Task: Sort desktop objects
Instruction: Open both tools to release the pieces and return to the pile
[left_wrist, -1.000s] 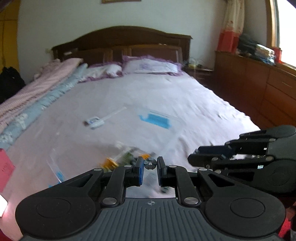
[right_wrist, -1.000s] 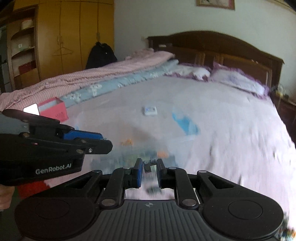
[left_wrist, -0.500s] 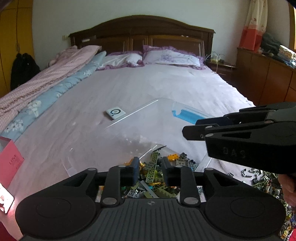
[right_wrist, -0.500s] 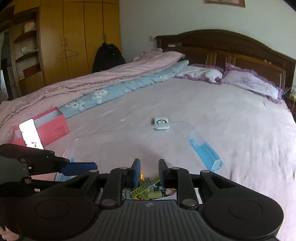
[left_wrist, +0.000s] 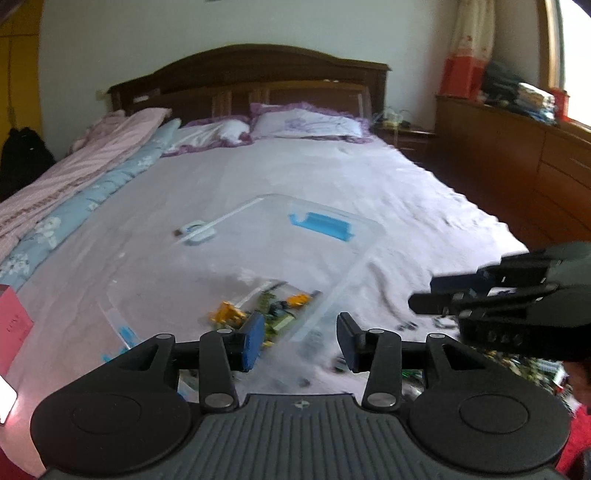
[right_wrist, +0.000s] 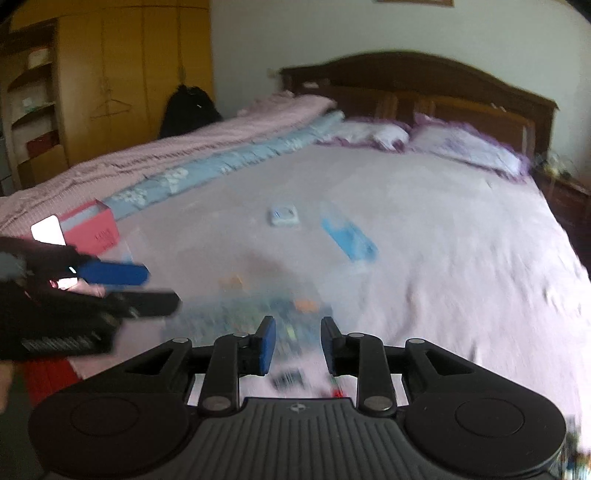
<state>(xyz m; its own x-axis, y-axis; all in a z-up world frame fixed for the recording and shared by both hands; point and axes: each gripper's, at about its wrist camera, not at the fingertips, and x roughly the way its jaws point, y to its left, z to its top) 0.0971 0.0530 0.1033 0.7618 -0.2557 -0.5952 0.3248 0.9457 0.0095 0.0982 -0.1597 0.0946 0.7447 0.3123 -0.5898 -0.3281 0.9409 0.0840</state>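
On the far left edge of the bed sits a pink box, with a bright white card-like thing leaning at its near corner. Just right of it in the right wrist view, the left gripper reaches in from the side, its 2 fingers apart and nothing between them (1 carries a blue pad). The left wrist view confirms this: the left gripper has a wide gap, and only sheet and bricks show through it.

Directly ahead of the left gripper lies a clear plastic bin on the sheet, with a blue latch at its far end and another blue latch at its near left. A small heap of building bricks, yellow, orange and green, rests at its near end. Beyond the bin's far left corner lies a small white device, flat on the sheet.

More loose bricks are scattered on the sheet at the right, under the right gripper, which comes in from the right edge. In its own view the right gripper has its fingers apart and holds nothing; blurred bricks lie below the gap.
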